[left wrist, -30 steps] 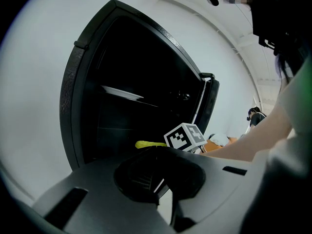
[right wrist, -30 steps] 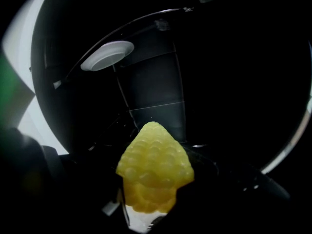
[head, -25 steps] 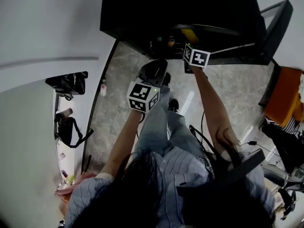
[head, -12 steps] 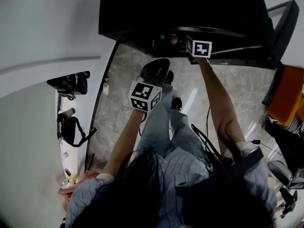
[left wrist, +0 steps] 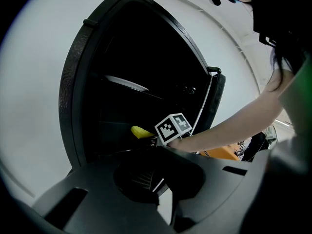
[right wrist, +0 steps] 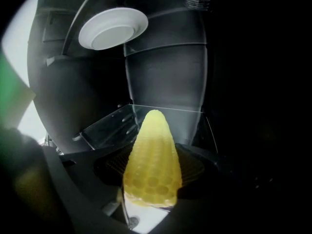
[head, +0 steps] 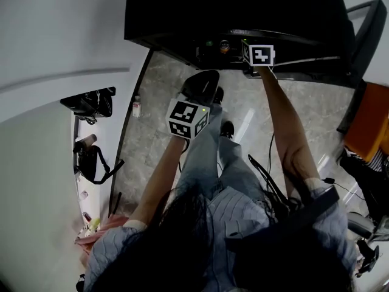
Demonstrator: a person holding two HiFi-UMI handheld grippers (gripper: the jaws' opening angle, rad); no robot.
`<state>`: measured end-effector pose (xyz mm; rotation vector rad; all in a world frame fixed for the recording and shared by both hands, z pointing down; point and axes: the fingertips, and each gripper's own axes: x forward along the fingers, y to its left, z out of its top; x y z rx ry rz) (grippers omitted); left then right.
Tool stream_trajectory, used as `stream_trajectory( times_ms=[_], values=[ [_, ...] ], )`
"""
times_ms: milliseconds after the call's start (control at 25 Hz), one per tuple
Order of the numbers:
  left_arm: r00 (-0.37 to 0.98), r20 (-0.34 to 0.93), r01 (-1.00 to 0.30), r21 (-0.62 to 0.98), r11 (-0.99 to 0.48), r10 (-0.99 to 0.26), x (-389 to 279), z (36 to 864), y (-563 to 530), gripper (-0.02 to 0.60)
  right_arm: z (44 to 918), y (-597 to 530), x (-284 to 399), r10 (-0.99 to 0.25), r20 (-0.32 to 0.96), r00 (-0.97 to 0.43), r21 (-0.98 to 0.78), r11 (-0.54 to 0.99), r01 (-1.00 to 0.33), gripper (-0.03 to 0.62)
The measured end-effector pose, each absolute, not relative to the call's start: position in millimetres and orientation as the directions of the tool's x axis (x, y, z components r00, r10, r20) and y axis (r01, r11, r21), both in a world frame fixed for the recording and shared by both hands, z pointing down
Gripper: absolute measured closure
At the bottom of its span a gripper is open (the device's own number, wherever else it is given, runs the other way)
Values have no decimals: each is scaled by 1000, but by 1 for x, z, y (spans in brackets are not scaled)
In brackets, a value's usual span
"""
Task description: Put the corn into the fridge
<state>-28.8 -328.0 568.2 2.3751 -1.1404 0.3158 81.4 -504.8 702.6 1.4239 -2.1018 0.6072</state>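
The yellow corn (right wrist: 153, 152) is held tip-forward with my right gripper (right wrist: 151, 191) shut on its thick end. It hangs just above a glass shelf (right wrist: 105, 125) inside the dark fridge (right wrist: 165, 77). In the head view the right gripper (head: 259, 55) reaches into the black fridge (head: 231, 11) at the top. From the left gripper view the corn (left wrist: 141, 131) shows just inside the fridge opening, beside the right gripper's marker cube (left wrist: 173, 127). My left gripper (left wrist: 146, 179) hangs back outside the fridge, low over the floor, its jaws together on nothing.
A white plate (right wrist: 113, 27) sits on an upper shelf of the fridge. The fridge door (head: 360, 32) stands open at the right. An orange object (head: 369, 126) lies at the far right, a small bottle (head: 137, 107) and a dark bag (head: 89, 104) at the left.
My right gripper has pushed the corn forward, deeper into the fridge. The left gripper has shifted only slightly.
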Motion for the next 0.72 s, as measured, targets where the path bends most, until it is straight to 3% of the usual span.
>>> stream_trajectory(
  times_ms=[720],
  values=[
    [618, 397, -786, 348, -511, -679, -23, 567, -309, 572, 677, -469, 94, -770, 575, -277, -121, 255, -959, 327]
  ],
)
